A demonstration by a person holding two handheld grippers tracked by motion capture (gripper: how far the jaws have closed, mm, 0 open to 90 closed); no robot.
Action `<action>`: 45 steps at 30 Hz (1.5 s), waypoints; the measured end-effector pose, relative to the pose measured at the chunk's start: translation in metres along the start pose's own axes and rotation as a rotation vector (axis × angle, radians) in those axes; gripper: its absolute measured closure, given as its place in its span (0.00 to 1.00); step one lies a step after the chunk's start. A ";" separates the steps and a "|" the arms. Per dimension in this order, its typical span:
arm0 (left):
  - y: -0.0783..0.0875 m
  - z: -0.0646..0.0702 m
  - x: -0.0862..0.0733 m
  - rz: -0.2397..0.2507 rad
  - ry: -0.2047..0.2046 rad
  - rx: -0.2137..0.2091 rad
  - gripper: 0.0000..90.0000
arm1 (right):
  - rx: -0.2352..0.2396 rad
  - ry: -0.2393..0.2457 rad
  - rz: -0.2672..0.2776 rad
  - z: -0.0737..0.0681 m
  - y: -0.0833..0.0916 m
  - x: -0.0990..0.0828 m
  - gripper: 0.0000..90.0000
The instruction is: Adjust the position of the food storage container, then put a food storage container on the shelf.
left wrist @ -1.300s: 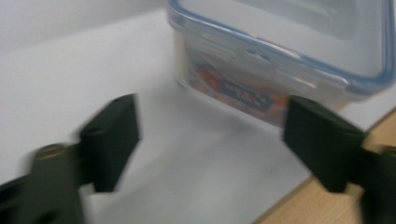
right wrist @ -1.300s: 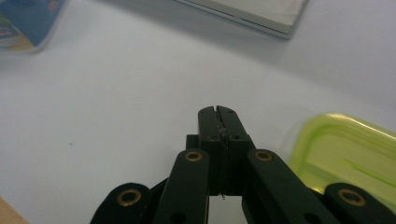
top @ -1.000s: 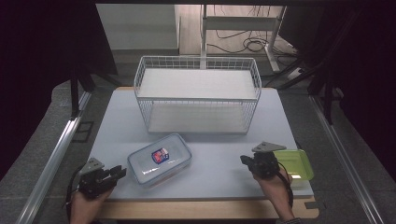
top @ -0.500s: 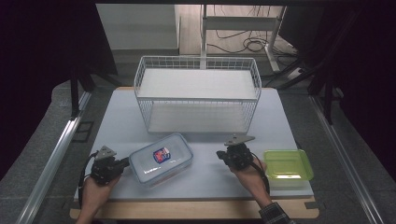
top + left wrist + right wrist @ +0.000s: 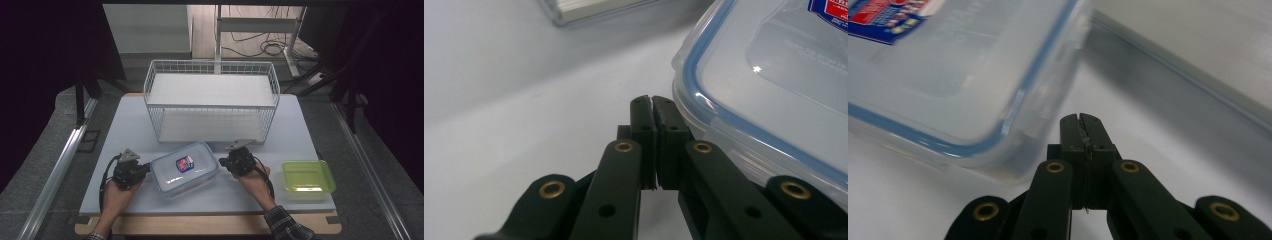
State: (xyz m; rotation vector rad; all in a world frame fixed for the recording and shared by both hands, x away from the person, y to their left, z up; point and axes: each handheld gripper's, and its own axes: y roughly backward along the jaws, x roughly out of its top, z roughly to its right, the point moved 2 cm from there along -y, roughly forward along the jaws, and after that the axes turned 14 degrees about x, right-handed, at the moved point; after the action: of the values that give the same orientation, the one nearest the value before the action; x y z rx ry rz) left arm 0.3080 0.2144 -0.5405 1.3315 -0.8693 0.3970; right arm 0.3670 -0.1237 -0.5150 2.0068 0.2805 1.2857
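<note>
Left hand-held gripper point(image 5: 143, 168) and right hand-held gripper point(image 5: 223, 162) clenched empty, flanking clear lidded container point(image 5: 184, 167), wire basket point(image 5: 212, 102) behind, green tray point(image 5: 307, 176) rightward

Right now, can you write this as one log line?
left hand-held gripper: shut, beside clear box | right hand-held gripper: shut, beside box | green container: apart

White wire basket point(image 5: 212, 102) stands toward the far side of the pale grey surface point(image 5: 130, 132), open top, two tiers of white panel visible through the mesh. Green translucent container point(image 5: 306, 176) sits flat near the right front corner of the surface, well apart from the basket. Wooden edge strip point(image 5: 200, 224) runs along the near side of the surface. Beyond the far edge: a white frame leg point(image 5: 218, 37) upright on the floor, dark cables point(image 5: 267, 48) looped beside it. Metal rail point(image 5: 60, 167) runs along the left.
</note>
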 end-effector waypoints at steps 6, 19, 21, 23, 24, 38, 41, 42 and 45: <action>-0.010 0.011 0.011 0.001 -0.020 -0.013 1.00 | -0.035 -0.010 -0.034 -0.008 0.012 -0.013 1.00; -0.028 0.035 0.027 -0.001 -0.044 -0.076 1.00 | -0.052 -0.040 -0.049 -0.029 0.043 -0.044 0.99; -0.029 0.037 0.028 -0.002 -0.046 -0.077 1.00 | -0.050 -0.043 -0.048 -0.031 0.045 -0.046 0.99; -0.031 0.040 0.030 -0.003 -0.060 -0.080 1.00 | -0.052 -0.040 -0.048 -0.034 0.049 -0.050 0.99; -0.031 0.042 0.030 -0.005 -0.063 -0.083 1.00 | -0.052 -0.040 -0.049 -0.035 0.050 -0.052 0.99; -0.027 0.037 0.028 -0.034 -0.081 -0.075 0.73 | -0.119 -0.031 -0.027 -0.035 0.067 -0.059 0.85; -0.018 0.029 0.024 -0.031 -0.084 -0.059 0.57 | -0.140 -0.045 0.008 -0.030 0.076 -0.060 0.76; -0.015 0.027 0.022 -0.024 -0.085 -0.051 0.53 | -0.152 -0.049 0.021 -0.028 0.078 -0.061 0.72; -0.007 0.021 0.017 -0.019 -0.091 -0.038 0.39 | -0.162 -0.057 0.046 -0.024 0.084 -0.061 0.61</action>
State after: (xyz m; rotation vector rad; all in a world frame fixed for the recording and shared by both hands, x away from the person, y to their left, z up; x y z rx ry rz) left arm 0.3170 0.1893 -0.5323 1.3302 -0.9344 0.3057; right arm 0.3013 -0.2051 -0.4955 1.9181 0.1002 1.2368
